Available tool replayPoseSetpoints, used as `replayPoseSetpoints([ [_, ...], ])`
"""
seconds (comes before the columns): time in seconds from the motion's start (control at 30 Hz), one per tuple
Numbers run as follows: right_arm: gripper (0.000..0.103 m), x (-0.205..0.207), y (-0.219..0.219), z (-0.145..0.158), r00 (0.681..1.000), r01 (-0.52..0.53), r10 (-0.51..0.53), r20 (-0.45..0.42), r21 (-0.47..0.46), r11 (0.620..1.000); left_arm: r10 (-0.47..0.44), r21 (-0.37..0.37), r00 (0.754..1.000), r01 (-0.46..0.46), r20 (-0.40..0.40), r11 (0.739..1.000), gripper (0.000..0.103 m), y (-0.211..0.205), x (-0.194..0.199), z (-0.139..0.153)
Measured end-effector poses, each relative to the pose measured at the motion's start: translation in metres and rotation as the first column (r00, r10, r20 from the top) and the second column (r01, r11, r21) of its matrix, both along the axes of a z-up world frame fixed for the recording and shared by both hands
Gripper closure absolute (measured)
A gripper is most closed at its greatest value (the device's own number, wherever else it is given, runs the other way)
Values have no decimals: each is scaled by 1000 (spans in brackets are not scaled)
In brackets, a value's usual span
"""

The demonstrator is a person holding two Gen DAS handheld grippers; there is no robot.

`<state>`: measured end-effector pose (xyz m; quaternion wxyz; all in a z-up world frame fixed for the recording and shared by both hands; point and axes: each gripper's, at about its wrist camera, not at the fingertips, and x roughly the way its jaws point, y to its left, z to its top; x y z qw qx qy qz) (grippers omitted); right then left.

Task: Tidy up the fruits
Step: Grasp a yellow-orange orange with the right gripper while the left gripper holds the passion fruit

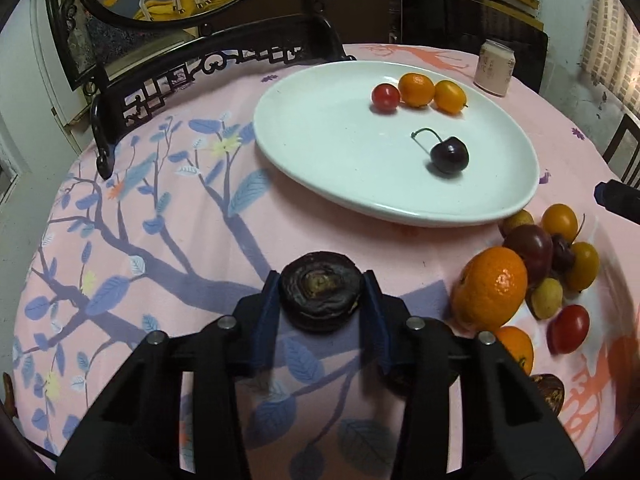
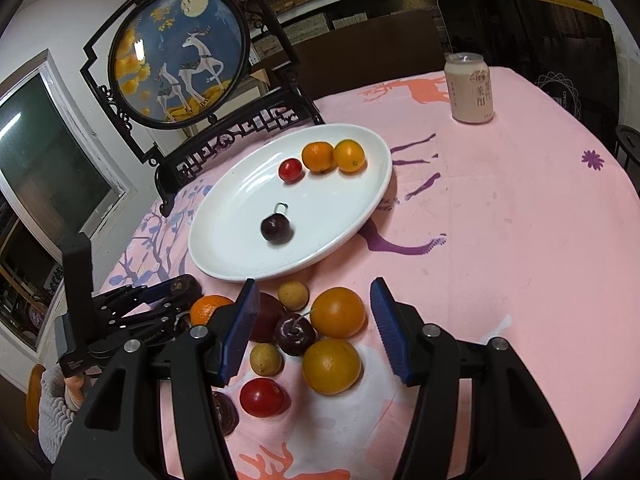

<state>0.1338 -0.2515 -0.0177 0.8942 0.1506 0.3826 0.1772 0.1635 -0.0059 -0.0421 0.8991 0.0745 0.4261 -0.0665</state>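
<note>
My left gripper [image 1: 321, 298] is shut on a dark brown water chestnut [image 1: 320, 294], held just above the pink cloth in front of the white plate [image 1: 320, 168]. The plate holds a red cherry tomato [image 1: 385, 96], two orange kumquats [image 1: 416, 89] and a dark cherry [image 1: 449, 155]. A pile of loose fruit [image 2: 316, 336] lies in front of the plate: oranges, a cherry, small yellow longans and a red tomato [image 2: 262, 397]. My right gripper [image 2: 314, 330] is open over this pile, its fingers either side of it. The left gripper also shows in the right wrist view [image 2: 176, 292].
A drink can [image 2: 470, 87] stands at the far side of the table. A black carved stand with a round deer picture [image 2: 176, 60] stands behind the plate. Dark chairs [image 1: 472, 28] ring the far edge. Another dark chestnut [image 1: 550, 390] lies by the pile.
</note>
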Motion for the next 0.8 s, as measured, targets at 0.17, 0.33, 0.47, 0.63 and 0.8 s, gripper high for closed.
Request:
replayPoseSetpoints([
  [0.17, 45, 6, 3, -11, 999, -17, 17, -46, 6, 1000, -8, 2, 1000, 8, -3, 1000, 61, -2, -3, 1],
  [0.33, 46, 12, 4, -21, 997, -16, 15, -80, -7, 1000, -3, -9, 1000, 3, -12, 1000, 61, -1, -2, 1],
  [0.47, 56, 15, 4, -25, 995, -27, 31, -96, 34, 999, -2, -9, 1000, 2, -12, 1000, 61, -1, -2, 1],
  [0.63, 56, 22, -5, -31, 993, -3, 13, -117, 85, 996, -2, -8, 1000, 2, -11, 1000, 61, -1, -2, 0],
  [0.8, 58, 32, -10, -47, 984, 9, 19, -179, 152, 988, 0, -23, 1000, -1, -22, 1000, 61, 1, 1, -2],
])
